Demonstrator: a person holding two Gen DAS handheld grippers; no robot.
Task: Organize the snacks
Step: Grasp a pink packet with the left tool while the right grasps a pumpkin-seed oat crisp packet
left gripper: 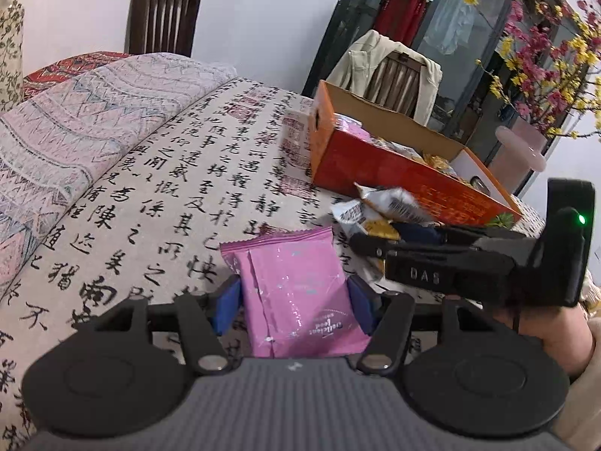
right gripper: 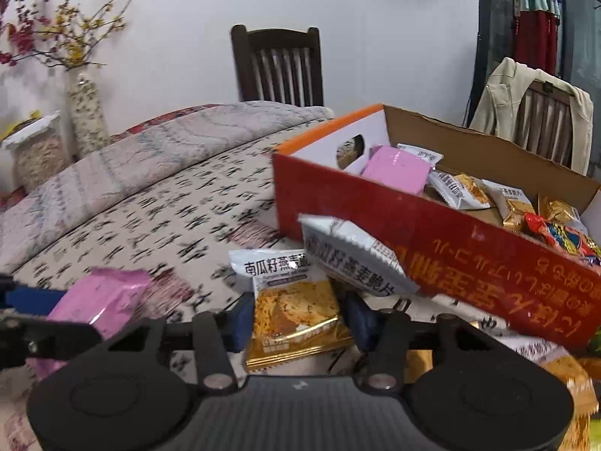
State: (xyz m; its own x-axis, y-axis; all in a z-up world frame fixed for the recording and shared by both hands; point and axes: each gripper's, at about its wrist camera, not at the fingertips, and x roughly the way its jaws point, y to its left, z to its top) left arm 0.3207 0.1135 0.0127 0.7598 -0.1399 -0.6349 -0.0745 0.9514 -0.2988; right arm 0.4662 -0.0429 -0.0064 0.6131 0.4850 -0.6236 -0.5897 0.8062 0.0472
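Pink packet [left gripper: 296, 293] faces chair [left gripper: 161, 15], orange box [left gripper: 375, 165] beside.

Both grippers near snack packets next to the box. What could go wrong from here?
1. The right gripper straddles the gold packet, which a second white packet overlaps; closing may drag both.
2. The left gripper pinches the pink packet by its sides; the slick wrapper could buckle or slip on the way to the orange box.
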